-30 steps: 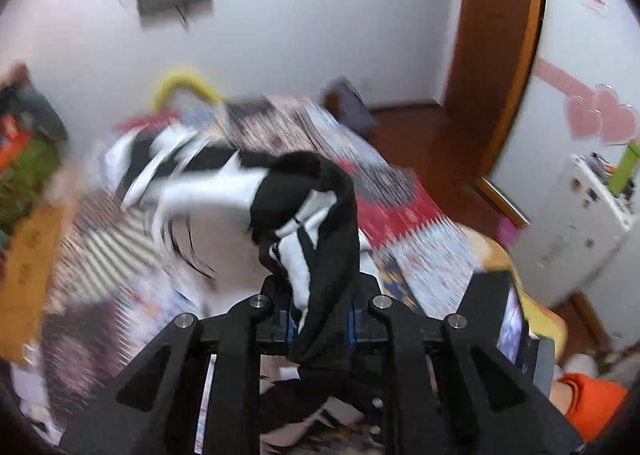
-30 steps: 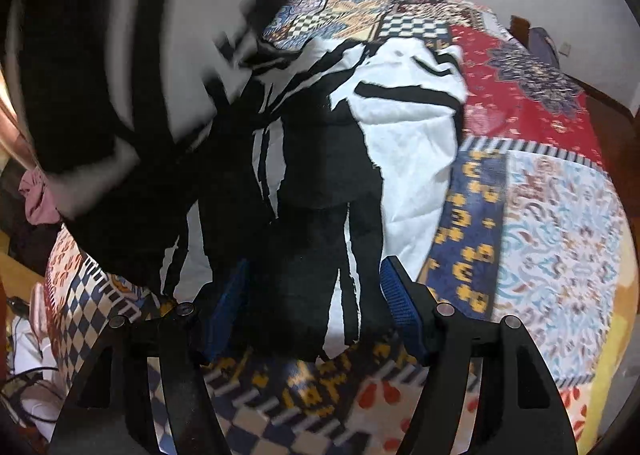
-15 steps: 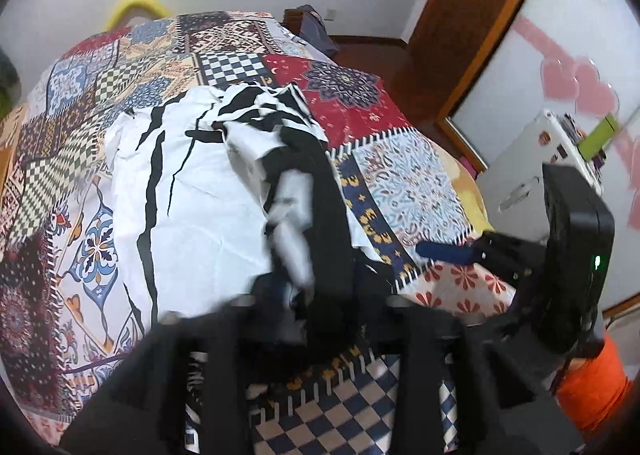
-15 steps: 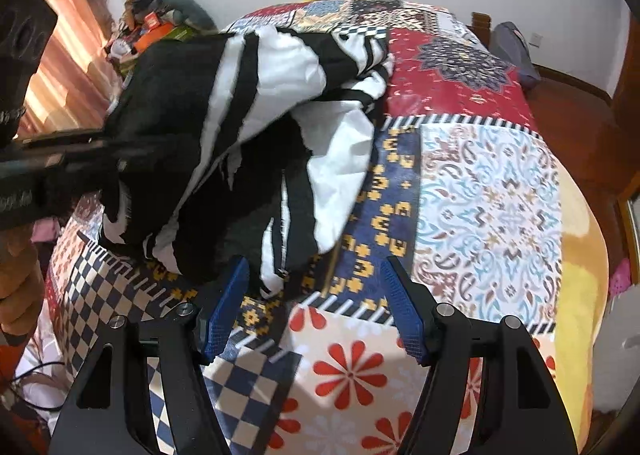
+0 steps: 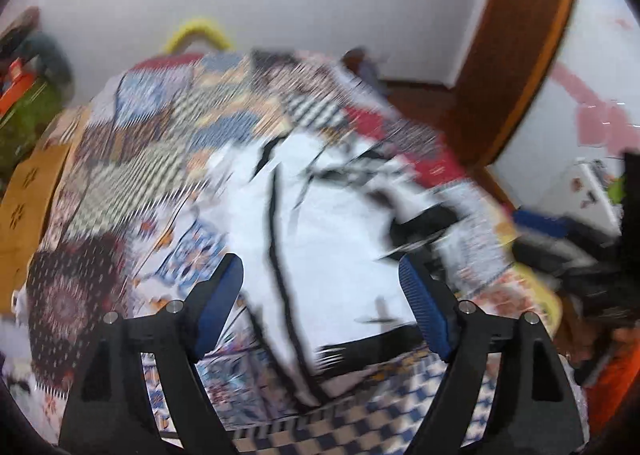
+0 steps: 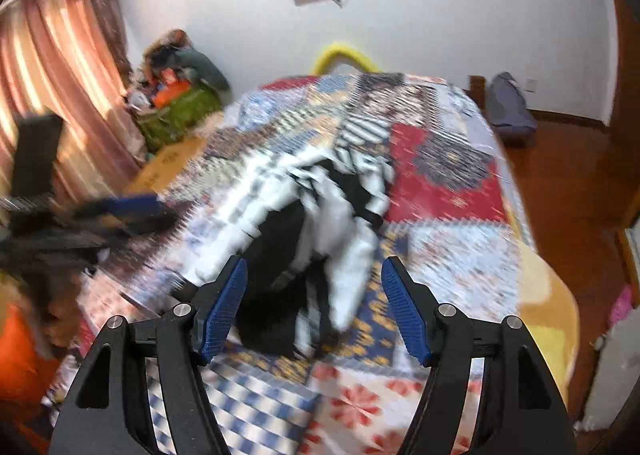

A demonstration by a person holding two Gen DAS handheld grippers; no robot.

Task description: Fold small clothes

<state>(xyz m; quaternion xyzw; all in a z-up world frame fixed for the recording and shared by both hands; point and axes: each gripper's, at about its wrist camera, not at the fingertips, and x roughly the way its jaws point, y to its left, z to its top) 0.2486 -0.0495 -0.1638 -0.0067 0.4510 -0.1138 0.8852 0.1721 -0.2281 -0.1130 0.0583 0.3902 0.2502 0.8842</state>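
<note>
patchwork bedspread (image 6: pixel 448 191) (white walls) | garment (image 5: pixel 332 239) lies free | left gripper (image 5: pixel 328 307), right gripper (image 6: pixel 314 309) spread apart

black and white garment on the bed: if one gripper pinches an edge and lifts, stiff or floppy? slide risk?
Likely floppy: the black and white garment lies in soft bunched folds, so it should drape from a pinch. Probably light, since it looks like thin cloth. On the patchwork quilt it may drag rather than slide cleanly. Left gripper and right gripper are open.
</note>
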